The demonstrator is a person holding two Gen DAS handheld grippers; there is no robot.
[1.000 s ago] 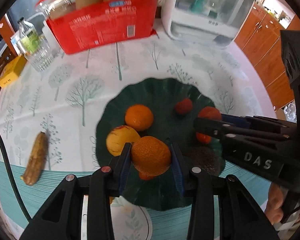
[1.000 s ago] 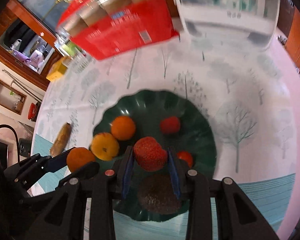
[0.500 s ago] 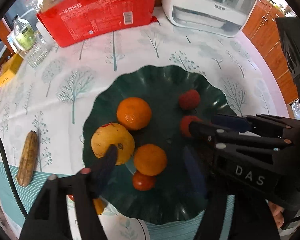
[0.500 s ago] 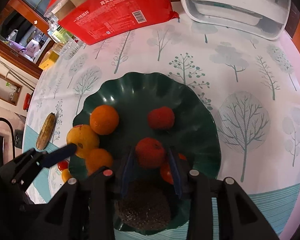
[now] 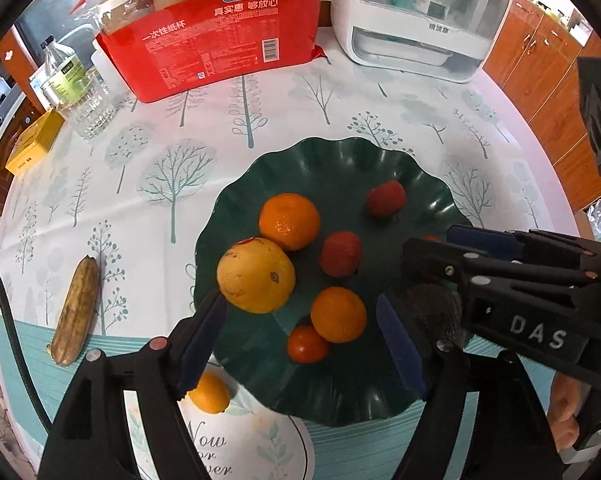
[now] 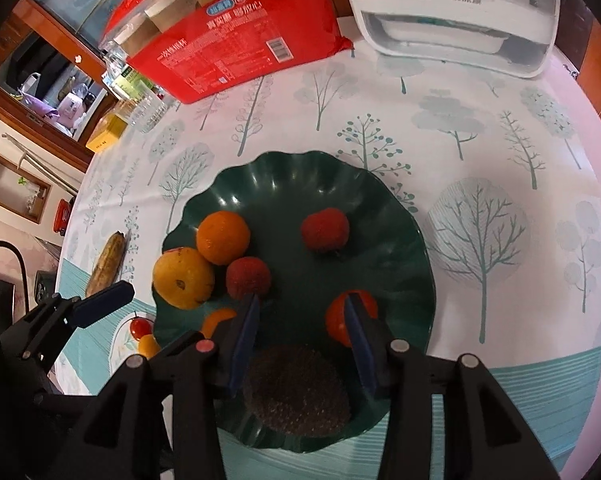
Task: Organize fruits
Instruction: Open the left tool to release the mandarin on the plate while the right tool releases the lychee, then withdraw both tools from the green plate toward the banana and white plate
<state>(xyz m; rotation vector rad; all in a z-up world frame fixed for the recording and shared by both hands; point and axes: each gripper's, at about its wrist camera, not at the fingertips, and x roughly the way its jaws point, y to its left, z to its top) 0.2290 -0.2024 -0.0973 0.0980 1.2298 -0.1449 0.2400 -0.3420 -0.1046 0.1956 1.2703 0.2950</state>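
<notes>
The left gripper (image 5: 300, 336) has just been opening, spread around a loose orange (image 5: 338, 314) on the green plate (image 5: 340, 160). The right gripper (image 6: 300, 336) has just been opening too, pinching nothing.

tree-print tablecloth (image 5: 172, 168), wooden cabinets (image 5: 540, 64)

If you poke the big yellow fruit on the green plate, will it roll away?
Probably only a little. The yellow fruit looks round, so it could roll, but an orange sits right against it, and the green plate curves up at its wavy rim, likely stopping it.
</notes>
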